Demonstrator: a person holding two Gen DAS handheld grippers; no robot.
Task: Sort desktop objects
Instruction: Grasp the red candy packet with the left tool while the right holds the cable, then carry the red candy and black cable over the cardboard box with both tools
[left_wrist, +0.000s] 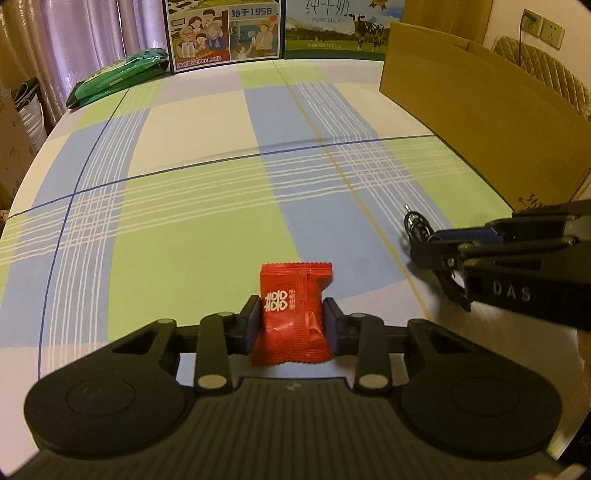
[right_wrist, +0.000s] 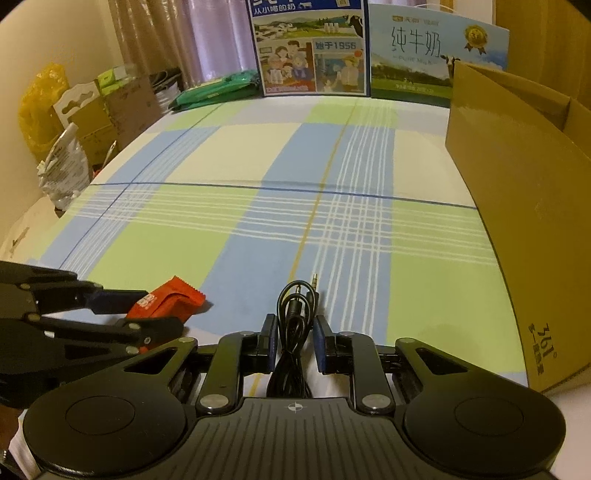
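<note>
left gripper (left_wrist: 291, 317) is clamped on the red candy packet (left_wrist: 293, 314), right gripper (right_wrist: 294, 338) pinches the black audio cable (right_wrist: 293, 317), probably both headed for the cardboard box (right_wrist: 517, 221).

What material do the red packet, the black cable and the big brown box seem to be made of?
Red packet: likely thin plastic film, glossy; it shows creases, highlights and serrated sealed ends.
Black cable: probably rubber or plastic sheath, slightly shiny, bent in loops, with metal-looking plug tips.
Brown box: looks like cardboard, fairly smooth with a faint sheen; folded flaps and printed marks show.
</note>
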